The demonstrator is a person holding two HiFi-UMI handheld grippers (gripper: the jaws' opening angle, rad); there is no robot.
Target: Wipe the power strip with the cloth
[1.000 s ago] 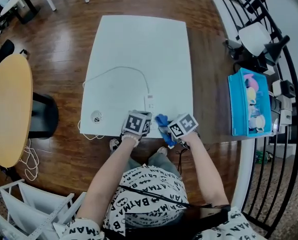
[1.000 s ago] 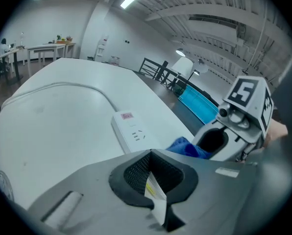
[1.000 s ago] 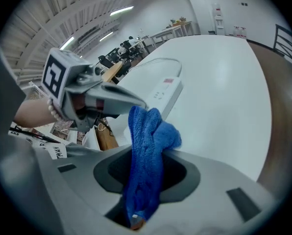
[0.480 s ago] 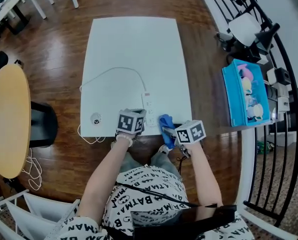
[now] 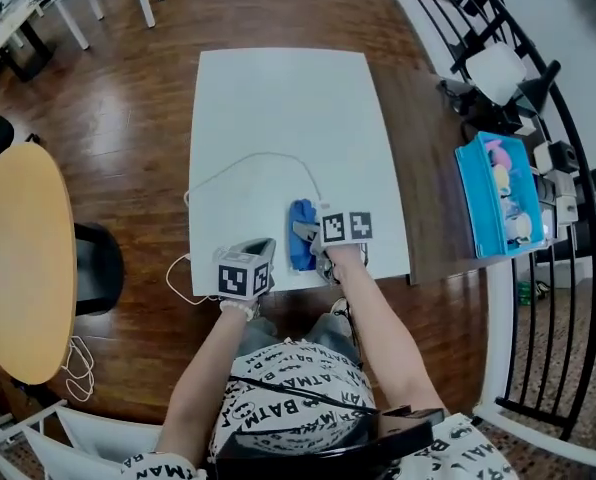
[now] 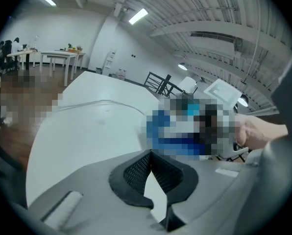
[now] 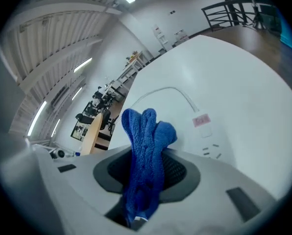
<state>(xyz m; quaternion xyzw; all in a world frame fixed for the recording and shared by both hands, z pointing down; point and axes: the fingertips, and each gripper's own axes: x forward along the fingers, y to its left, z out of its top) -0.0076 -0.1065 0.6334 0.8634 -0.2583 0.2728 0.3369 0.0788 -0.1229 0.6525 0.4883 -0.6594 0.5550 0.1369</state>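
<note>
Pinching bunched blue cloth (image 7: 143,136) in right gripper (image 7: 147,168), w/ power strip (image 7: 209,133) just ahead on white table (image 5: 278,98), near front edge. Left gripper (image 6: 150,155) pressed together, empty, off to one side, not bracing strip. Risks: could shove unheld strip sideways, snag cable (image 5: 248,158), or drag cloth out of pinch mid-stroke.

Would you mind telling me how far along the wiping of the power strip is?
Done: the right gripper is shut on the blue cloth. In hand: the cloth sits just beside the power strip. Left: the wiping itself; no contact shows yet. The left gripper is shut and empty.
</note>
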